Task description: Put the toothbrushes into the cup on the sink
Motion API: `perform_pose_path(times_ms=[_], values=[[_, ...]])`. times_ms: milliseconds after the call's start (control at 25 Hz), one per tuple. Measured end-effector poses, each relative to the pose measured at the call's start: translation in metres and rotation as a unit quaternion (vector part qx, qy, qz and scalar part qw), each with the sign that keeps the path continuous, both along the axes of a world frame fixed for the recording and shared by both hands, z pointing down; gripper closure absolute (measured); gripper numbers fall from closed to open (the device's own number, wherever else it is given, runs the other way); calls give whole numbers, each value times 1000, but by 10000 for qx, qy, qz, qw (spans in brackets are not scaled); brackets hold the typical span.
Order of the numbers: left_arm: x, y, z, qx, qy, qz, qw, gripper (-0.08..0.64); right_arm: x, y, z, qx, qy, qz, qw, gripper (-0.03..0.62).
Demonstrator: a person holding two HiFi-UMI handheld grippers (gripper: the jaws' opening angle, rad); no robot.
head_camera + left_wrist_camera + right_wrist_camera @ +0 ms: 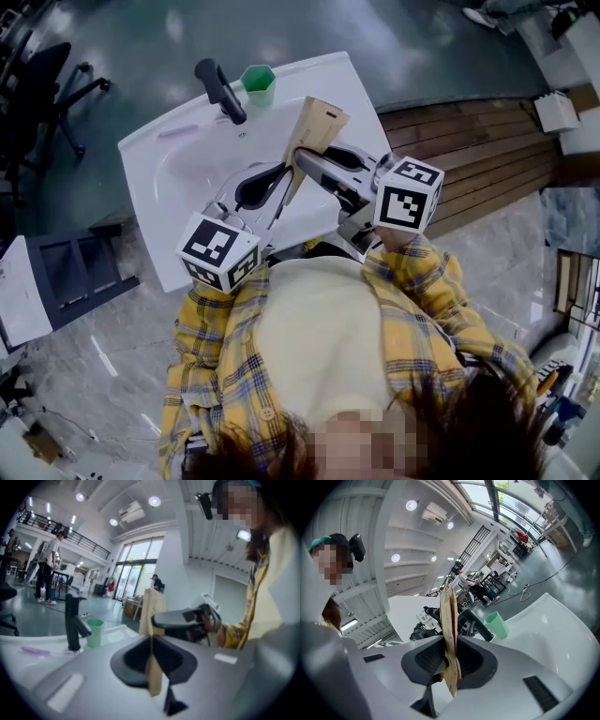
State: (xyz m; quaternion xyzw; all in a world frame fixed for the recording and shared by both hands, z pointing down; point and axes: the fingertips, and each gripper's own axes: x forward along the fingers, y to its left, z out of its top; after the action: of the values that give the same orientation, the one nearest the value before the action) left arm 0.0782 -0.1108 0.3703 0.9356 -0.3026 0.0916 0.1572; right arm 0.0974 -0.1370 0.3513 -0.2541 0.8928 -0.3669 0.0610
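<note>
Polished grey flooring is spreading around a white sink [169, 178]. A green cup [258, 84] is standing upright on its back rim, just beside the black faucet [221, 91]. Over the basin, both grippers are pinching a flat brown cardboard packet [314, 131]. The left gripper [152, 663] is clamping its lower edge and the right gripper [449, 663] is squeezing it too. Its contents are not showing. A slim purple item [178, 131] is lying on the rim left of the faucet, too blurred to name.

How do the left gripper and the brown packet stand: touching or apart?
Touching. In the left gripper view, the left gripper has both jaws pressed on the packet.
</note>
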Motion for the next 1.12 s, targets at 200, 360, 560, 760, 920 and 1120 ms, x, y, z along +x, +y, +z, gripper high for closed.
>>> perform_pose_path(times_ms=[200,360,560,760,920,1120], values=[[-2,0,0,-36,90,-85,9999,535,-1,0,0,22,-26,-42,10000,540],[-3,-1,-2,22,111,-143,9998,535,-2,0,-2,61,-85,-60,9999,540],[-6,-3,-5,56,170,-204,9996,535,-3,0,-5,89,-179,-104,9997,540],[-9,-5,-8,97,205,-282,9993,535,-4,0,-7,114,-195,-110,9997,540],[-11,-7,-10,114,244,-355,9990,535,-4,-1,-7,117,-197,-114,9997,540],[-19,-13,-13,57,476,-537,9974,534,-5,-2,-4,105,-124,-88,9998,540]])
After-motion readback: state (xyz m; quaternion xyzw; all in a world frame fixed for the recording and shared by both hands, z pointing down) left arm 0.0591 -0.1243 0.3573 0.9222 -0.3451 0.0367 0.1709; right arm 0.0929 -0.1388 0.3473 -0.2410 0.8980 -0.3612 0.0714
